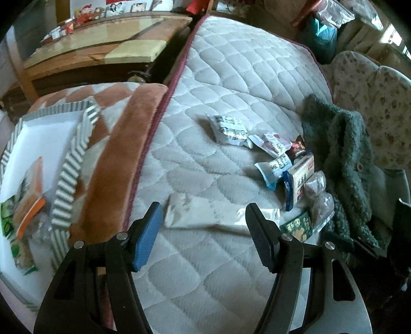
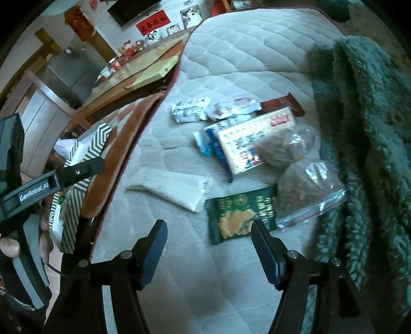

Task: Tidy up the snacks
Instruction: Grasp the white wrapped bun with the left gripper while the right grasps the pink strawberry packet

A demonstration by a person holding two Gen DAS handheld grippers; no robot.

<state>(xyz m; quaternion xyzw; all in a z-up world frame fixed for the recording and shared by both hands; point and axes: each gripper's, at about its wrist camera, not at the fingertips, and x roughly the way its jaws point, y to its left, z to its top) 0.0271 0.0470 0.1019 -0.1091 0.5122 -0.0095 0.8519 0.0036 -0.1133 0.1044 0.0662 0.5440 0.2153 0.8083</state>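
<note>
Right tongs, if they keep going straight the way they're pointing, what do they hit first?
Probably the dark green snack packet lying flat on the quilted white mattress, just ahead of the open right tongs. Depth is hard to judge; they might touch bare mattress just short of it.

Home living room: quilted sofa cover (image 1: 231, 84), wooden table (image 1: 102, 51), family photos (image 2: 191, 15)

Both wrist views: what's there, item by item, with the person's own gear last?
Striped box: one, white with grey-striped walls, left, on brown blanket, several packets inside.
Loose snack packets: about eight, mixed colours, on quilted mattress.
Silver packet: one, nearest left gripper.
Green packet: one, nearest right gripper.
Teal fleece garment: one, right edge.
Left gripper: open, empty.
Right gripper: open, empty.
</note>
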